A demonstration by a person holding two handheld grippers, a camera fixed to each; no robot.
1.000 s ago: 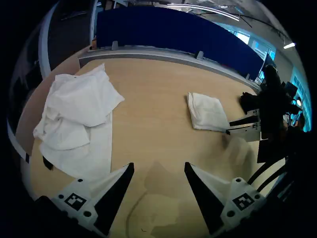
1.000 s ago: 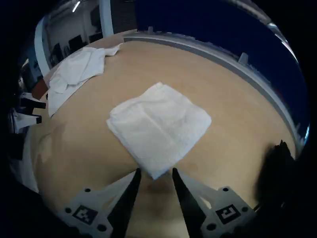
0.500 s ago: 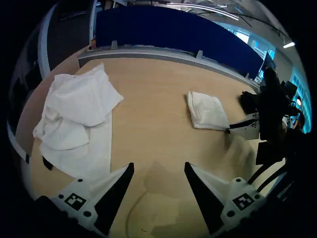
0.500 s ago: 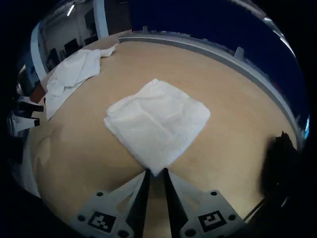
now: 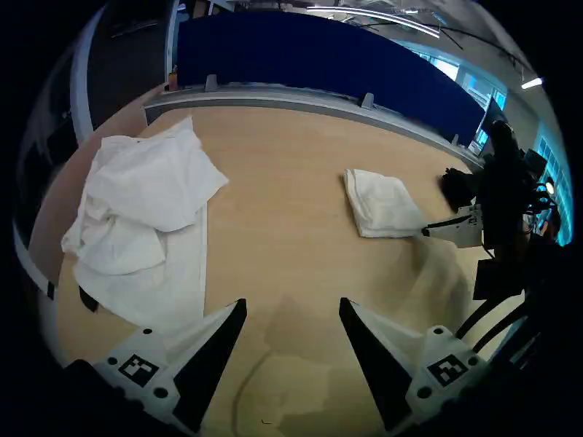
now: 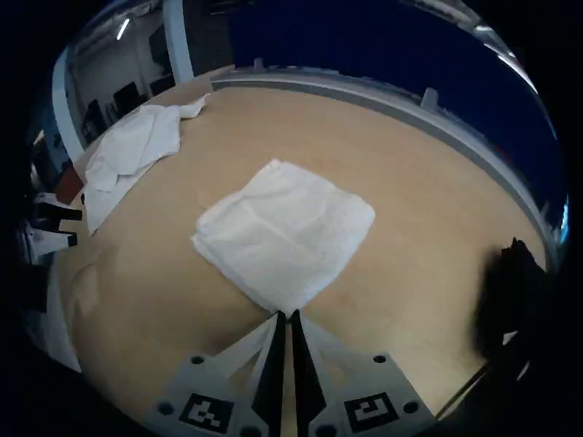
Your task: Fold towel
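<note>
**The right gripper (image 6: 286, 317) closes at the corner of the folded towel (image 6: 284, 237)**

One second ago its two fingers stood apart on both sides of the towel's near corner. Half a second ago the gap was narrow, and now the fingers are almost together, with only a thin dark slit between them. Their tips meet just at that corner. I cannot tell if cloth is really pinched between them. In the left gripper view, the same gripper (image 5: 453, 227) reaches in from the right and touches the towel (image 5: 382, 204) at its near right corner.

To my judgement this is the start of a grasp, either for one more fold or to move the finished piece.

The left gripper (image 5: 291, 302) has not moved. It hangs wide apart above the bare table (image 5: 291, 182) and holds nothing.

The folded towel lies flat near the middle of the table, well apart from the heap of loose towels (image 5: 142, 218). Seen from the right gripper it sits like a diamond, one corner pointing straight at the fingers. It is nearly square. The slightly longer sides seem to run from the near corner up to the right.
</note>
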